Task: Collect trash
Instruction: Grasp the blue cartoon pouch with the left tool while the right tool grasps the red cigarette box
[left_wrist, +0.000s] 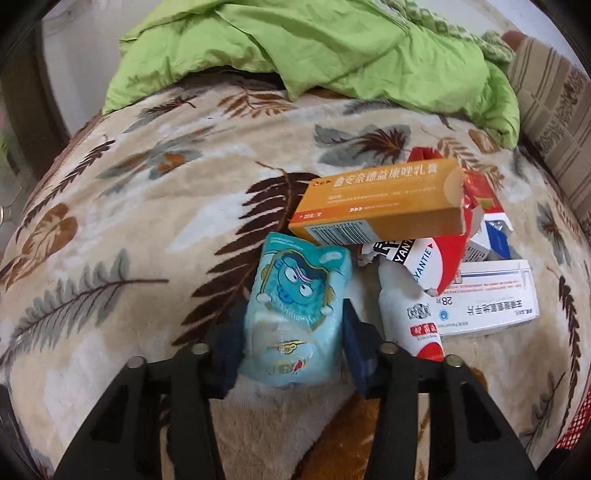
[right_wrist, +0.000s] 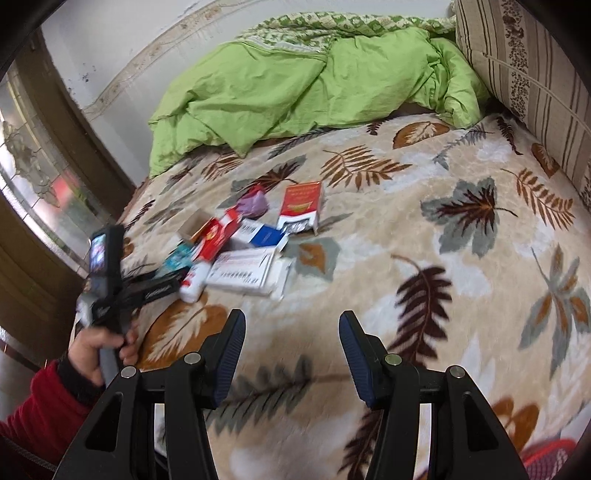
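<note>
Lift the crinkly pale-blue cartoon snack packet (left_wrist: 291, 314) straight up off the leaf-patterned fleece blanket (left_wrist: 147, 206) – it lies at the near edge of the litter pile, its far end against the orange cardboard medicine box (left_wrist: 380, 203), which could drag along. The left gripper (left_wrist: 293, 339) pinches the packet, both pads touching its sides. The right gripper (right_wrist: 291, 347) hangs half open over bare blanket – holding nothing

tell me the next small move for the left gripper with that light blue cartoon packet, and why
Probably lift it straight up. The left gripper has its pads against both sides of the light blue cartoon packet, which lies on the leaf-print blanket just below the orange medicine box.
</note>
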